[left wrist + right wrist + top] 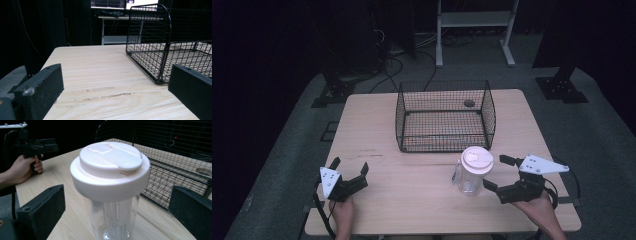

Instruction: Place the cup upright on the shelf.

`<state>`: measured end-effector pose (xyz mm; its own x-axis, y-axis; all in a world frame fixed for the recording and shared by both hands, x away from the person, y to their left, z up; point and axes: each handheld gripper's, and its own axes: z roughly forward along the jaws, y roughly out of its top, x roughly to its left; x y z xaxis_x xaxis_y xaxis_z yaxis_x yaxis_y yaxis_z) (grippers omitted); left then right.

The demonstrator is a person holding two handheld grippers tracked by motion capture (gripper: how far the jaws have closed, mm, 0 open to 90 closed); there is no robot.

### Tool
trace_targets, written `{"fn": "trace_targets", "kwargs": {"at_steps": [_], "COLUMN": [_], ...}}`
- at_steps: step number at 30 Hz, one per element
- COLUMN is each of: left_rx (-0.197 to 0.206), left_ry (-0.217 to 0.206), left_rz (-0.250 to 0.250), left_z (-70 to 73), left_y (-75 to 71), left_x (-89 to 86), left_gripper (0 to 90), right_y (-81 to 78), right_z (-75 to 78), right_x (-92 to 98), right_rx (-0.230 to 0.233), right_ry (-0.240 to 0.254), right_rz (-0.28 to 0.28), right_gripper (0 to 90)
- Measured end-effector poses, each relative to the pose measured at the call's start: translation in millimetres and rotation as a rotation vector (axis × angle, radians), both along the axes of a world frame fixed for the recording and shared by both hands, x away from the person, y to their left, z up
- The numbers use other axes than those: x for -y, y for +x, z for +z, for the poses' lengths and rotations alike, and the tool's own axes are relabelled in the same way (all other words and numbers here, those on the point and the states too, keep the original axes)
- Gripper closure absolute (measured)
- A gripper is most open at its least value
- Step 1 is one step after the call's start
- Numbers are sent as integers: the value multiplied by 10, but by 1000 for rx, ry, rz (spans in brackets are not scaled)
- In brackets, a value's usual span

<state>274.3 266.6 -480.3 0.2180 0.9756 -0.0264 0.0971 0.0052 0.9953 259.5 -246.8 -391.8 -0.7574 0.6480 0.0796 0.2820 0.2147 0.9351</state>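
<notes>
High view: a pale wooden desk (412,200) stands on grey carpet in a dark room, with a black wire basket (445,116) toward its far side. A clear jar (472,172) with a white lid stands upright, just ahead of the right gripper (499,173), whose fingers are spread wide around nothing. The left gripper (349,167) fingers, likewise released, are well apart from the jar.

Your right gripper (117,220) has its jaws spread wide, one on each side of a clear jar (112,217) with a white lid (110,167), neither touching it. The jar stands upright on the table (62,177), just beside the black wire basket (175,170). Farther off, your left hand (22,168) holds the other gripper (37,146).
</notes>
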Motion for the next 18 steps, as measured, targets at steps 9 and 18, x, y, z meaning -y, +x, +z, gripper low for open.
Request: {"fn": "trace_targets", "kwargs": {"at_steps": [9,18], "left_rx": [1,1], "left_ry": [2,-2], "left_rz": [0,-2], "left_z": [0,-1], "left_y": [0,-2], "left_x": [2,0], "left_gripper": [0,0], "right_y": [97,179], "right_z": [-6,-51], "right_x": [-80,-174], "right_rx": [1,-1], "right_ry": [-2,21], "right_rz": [13,25], "right_gripper": [0,0]}}
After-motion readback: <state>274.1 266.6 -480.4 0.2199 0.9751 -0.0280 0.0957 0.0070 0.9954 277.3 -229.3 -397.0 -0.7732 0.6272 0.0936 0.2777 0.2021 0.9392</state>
